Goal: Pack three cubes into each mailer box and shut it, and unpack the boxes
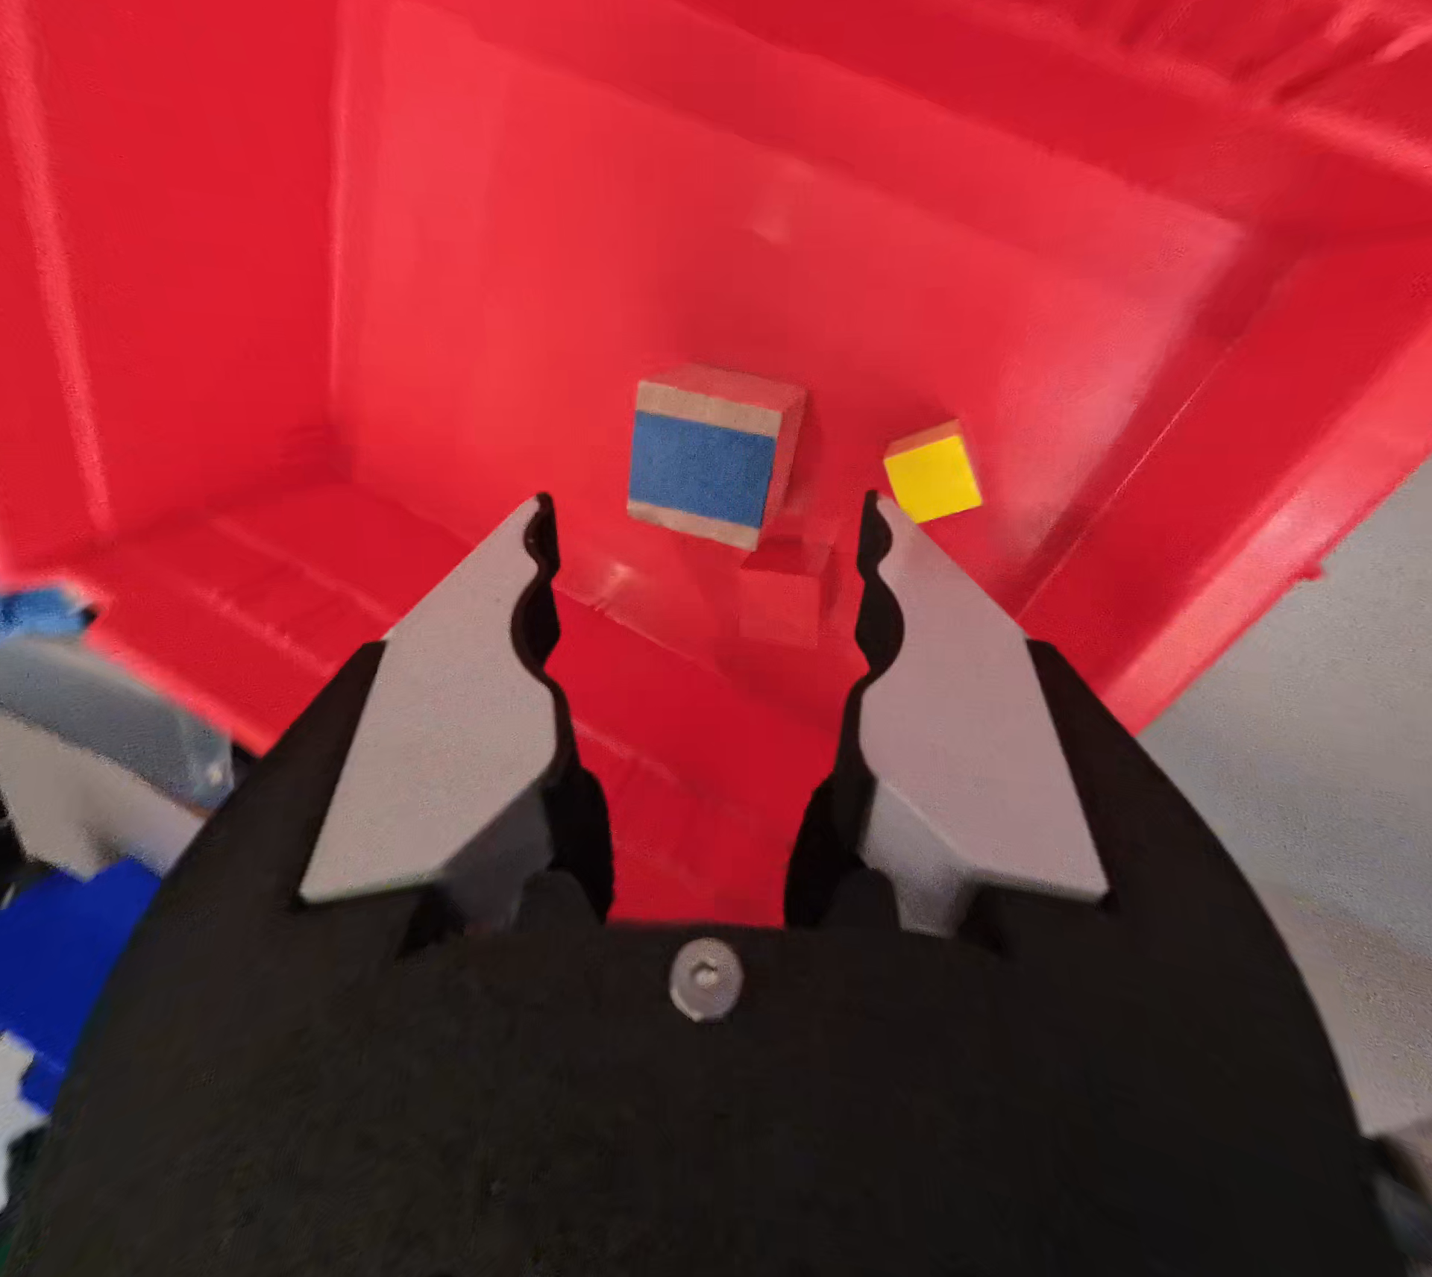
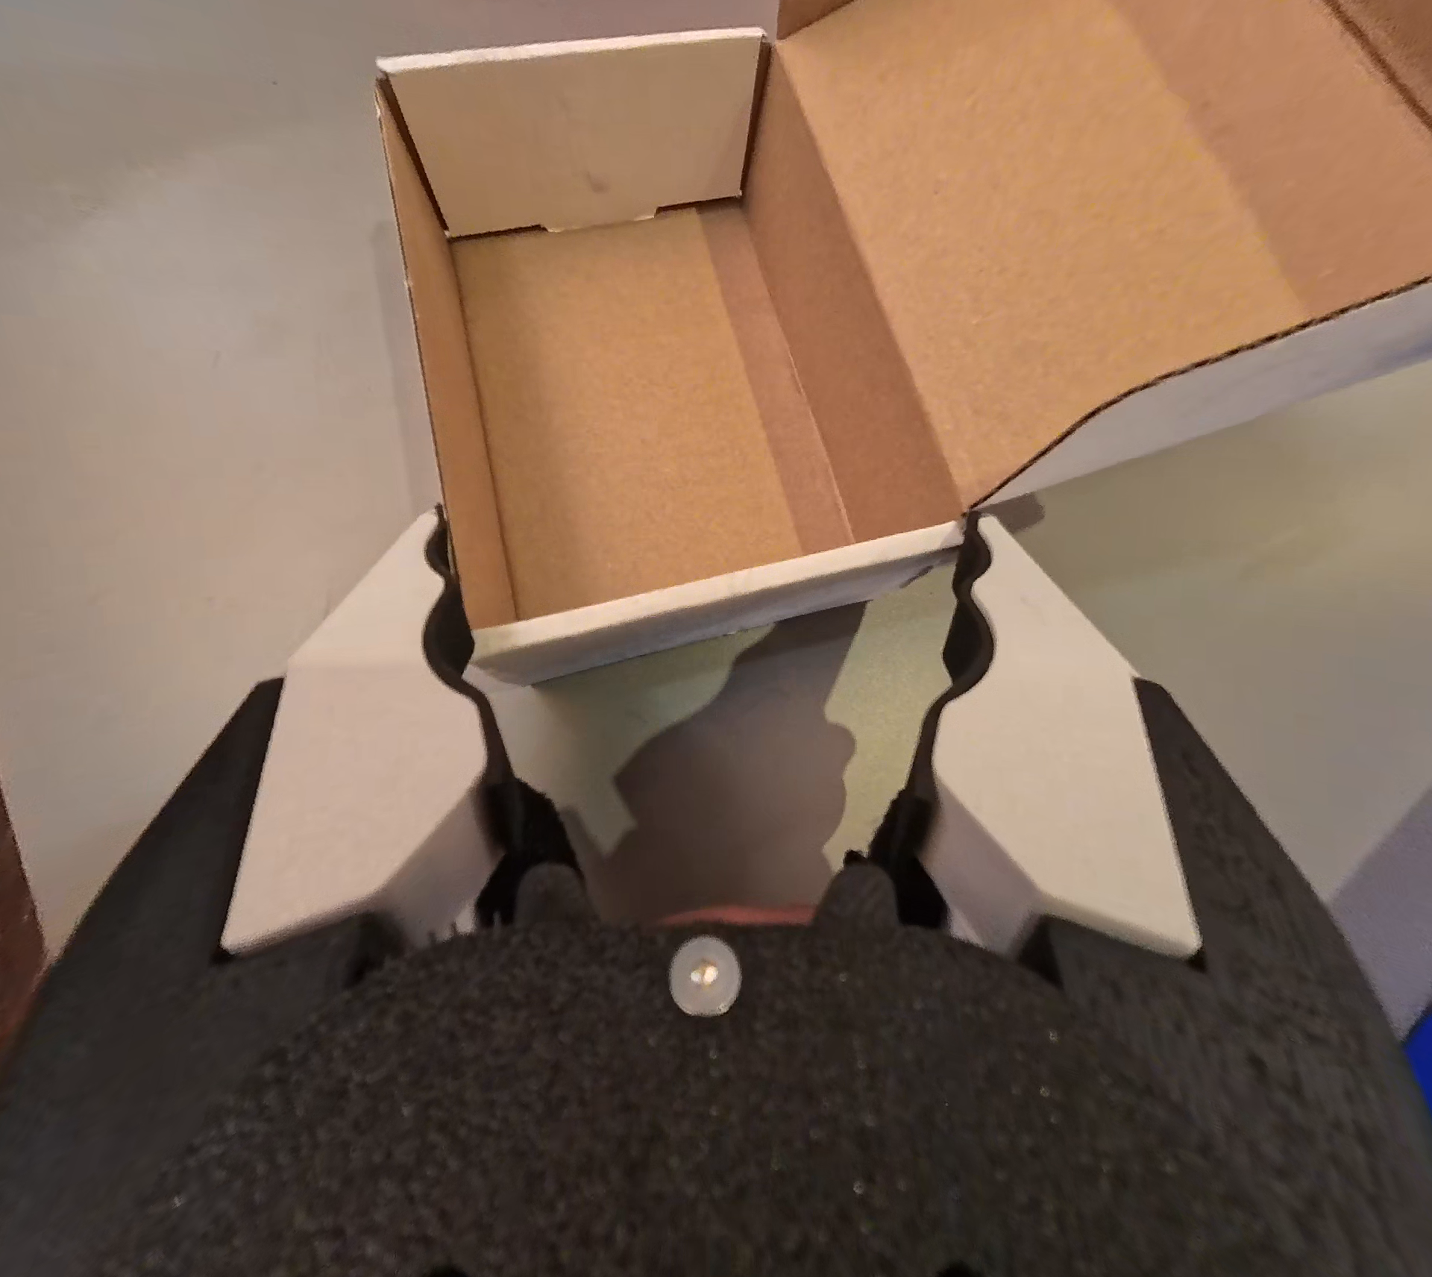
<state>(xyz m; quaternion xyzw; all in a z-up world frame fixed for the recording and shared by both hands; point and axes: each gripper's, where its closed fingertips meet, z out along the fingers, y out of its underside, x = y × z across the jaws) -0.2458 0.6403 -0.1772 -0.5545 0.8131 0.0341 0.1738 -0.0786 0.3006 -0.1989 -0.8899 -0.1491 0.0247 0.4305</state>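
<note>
My left gripper point(image 1: 705, 519) hangs over the red bin point(image 1: 194, 248), jaws spread and holding nothing; the blue-faced cube point(image 1: 701, 465) lies on the bin floor just ahead of the tips, the yellow cube point(image 1: 934, 471) off the right tip and a red cube point(image 1: 779, 608) between the fingers. My right gripper point(image 2: 701, 527) is spread wider, empty, straddling the near end wall of the open mailer box point(image 2: 697, 608), whose long axis runs away from it. I judge the left to be the arm placed to fetch a cube, the box being empty
</note>
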